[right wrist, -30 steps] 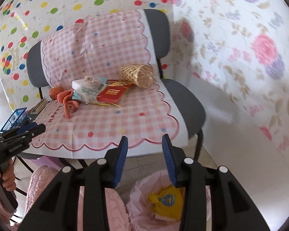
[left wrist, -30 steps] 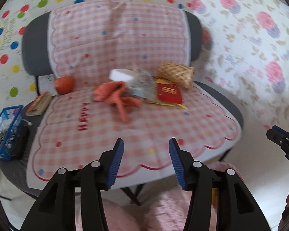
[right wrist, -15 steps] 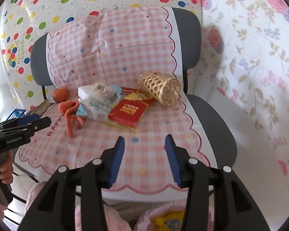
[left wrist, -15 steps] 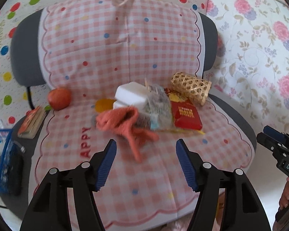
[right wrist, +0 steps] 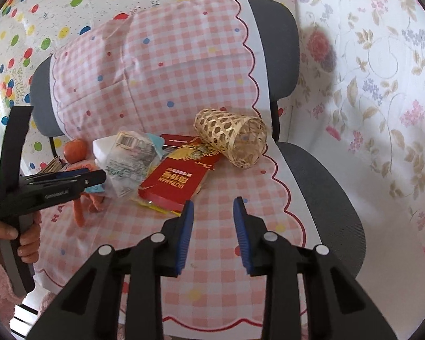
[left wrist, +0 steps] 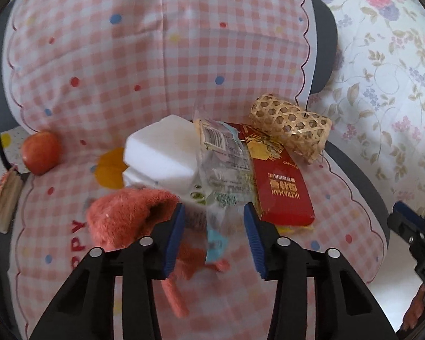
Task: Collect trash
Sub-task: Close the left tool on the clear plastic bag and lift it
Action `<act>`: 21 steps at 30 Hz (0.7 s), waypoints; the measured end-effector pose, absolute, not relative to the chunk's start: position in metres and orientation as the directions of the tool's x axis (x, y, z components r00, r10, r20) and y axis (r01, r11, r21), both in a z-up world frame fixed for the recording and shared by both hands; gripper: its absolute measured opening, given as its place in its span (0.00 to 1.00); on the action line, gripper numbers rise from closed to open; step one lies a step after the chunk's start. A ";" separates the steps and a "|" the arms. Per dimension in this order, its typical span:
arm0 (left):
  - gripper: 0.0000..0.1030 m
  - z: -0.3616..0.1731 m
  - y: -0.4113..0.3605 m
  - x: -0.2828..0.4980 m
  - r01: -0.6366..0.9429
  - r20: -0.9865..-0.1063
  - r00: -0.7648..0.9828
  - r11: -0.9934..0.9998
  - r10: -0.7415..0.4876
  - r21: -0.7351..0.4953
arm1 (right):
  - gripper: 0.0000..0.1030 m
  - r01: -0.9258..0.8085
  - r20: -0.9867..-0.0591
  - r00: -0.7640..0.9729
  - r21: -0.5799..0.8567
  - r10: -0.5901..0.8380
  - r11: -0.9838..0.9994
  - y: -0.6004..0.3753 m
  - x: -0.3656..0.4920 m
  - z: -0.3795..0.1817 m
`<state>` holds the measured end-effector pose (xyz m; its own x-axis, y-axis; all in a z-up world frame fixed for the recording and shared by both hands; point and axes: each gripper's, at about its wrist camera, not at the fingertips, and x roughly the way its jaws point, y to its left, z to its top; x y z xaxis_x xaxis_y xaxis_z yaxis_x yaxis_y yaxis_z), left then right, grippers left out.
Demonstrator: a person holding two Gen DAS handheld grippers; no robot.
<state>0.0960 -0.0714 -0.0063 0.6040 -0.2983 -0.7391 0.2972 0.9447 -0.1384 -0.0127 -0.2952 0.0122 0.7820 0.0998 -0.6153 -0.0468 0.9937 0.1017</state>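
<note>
Red packet [left wrist: 280, 181] bears "ULTRAMAN" in gold (other characters on it illegible); pink checked cloth [left wrist: 79, 238] shows red letters "PPY", partly hidden; wrapper barcode [left wrist: 212, 136] unreadable.

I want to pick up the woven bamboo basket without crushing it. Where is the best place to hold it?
Probably across the woven bamboo basket at mid-body, coming from above: it lies on its side, open mouth toward the right gripper, and its rounded wall fits between the fingers.

Book [left wrist: 3, 201] cut off; wrapper [left wrist: 216, 226] blurred
</note>
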 end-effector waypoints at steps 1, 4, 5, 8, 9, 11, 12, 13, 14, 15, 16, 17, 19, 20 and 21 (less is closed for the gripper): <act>0.40 -0.009 -0.075 0.102 0.304 -0.749 0.590 0.943 -0.301 -0.139 | 0.28 -0.045 -0.617 0.780 0.108 0.103 0.993 -0.297 -0.011 0.011; 0.36 -0.016 -0.079 0.114 0.303 -0.768 0.565 0.942 -0.301 -0.146 | 0.28 -0.039 -0.623 0.775 0.122 0.107 0.992 -0.301 -0.008 0.007; 0.32 -0.017 -0.079 0.117 0.302 -0.772 0.556 0.940 -0.309 -0.159 | 0.28 -0.039 -0.625 0.773 0.125 0.109 0.991 -0.302 -0.008 0.005; 0.16 -0.017 -0.079 0.121 0.303 -0.775 0.533 0.932 -0.339 -0.199 | 0.28 -0.039 -0.631 0.768 0.128 0.111 0.991 -0.303 -0.009 0.003; 0.10 -0.017 -0.078 0.121 0.309 -0.775 0.524 0.927 -0.354 -0.214 | 0.28 -0.040 -0.633 0.766 0.128 0.113 0.991 -0.303 -0.010 0.002; 0.02 -0.011 -0.078 0.114 0.318 -0.762 0.538 0.924 -0.361 -0.213 | 0.28 -0.041 -0.635 0.764 0.132 0.116 0.990 -0.303 -0.012 0.001; 0.02 -0.003 -0.078 0.105 0.325 -0.743 0.568 0.926 -0.355 -0.194 | 0.28 -0.042 -0.636 0.763 0.134 0.119 0.990 -0.304 -0.013 0.002; 0.01 0.003 -0.077 0.099 0.327 -0.729 0.587 0.927 -0.352 -0.185 | 0.28 -0.044 -0.637 0.761 0.137 0.122 0.990 -0.303 -0.014 0.002; 0.01 0.011 -0.075 0.091 0.327 -0.711 0.610 0.928 -0.350 -0.176 | 0.28 -0.045 -0.637 0.761 0.136 0.122 0.990 -0.303 -0.015 0.003; 0.01 0.019 -0.072 0.083 0.324 -0.694 0.632 0.931 -0.345 -0.168 | 0.28 -0.046 -0.637 0.761 0.135 0.122 0.990 -0.302 -0.016 0.003; 0.01 0.029 -0.068 0.073 0.316 -0.672 0.660 0.936 -0.336 -0.157 | 0.28 -0.050 -0.637 0.761 0.134 0.124 0.990 -0.300 -0.018 0.004; 0.01 0.039 -0.062 0.063 0.309 -0.651 0.684 0.939 -0.329 -0.150 | 0.29 -0.053 -0.638 0.759 0.135 0.127 0.989 -0.299 -0.018 0.004; 0.01 0.051 -0.051 0.048 0.293 -0.626 0.713 0.945 -0.315 -0.142 | 0.33 -0.060 -0.638 0.758 0.138 0.135 0.989 -0.295 -0.019 0.004; 0.01 0.054 -0.046 0.042 0.280 -0.621 0.725 0.951 -0.300 -0.132 | 0.39 -0.064 -0.639 0.756 0.139 0.139 0.988 -0.293 -0.018 0.004; 0.01 0.057 -0.041 0.036 0.267 -0.617 0.734 0.956 -0.285 -0.125 | 0.47 -0.072 -0.642 0.753 0.139 0.145 0.988 -0.289 -0.018 0.003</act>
<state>0.0361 -0.0411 0.0569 0.7336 -0.2851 -0.6169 0.2666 0.9557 -0.1247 -0.0175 -0.2891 0.0031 0.7532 0.1451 -0.6416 -0.0722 0.9877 0.1387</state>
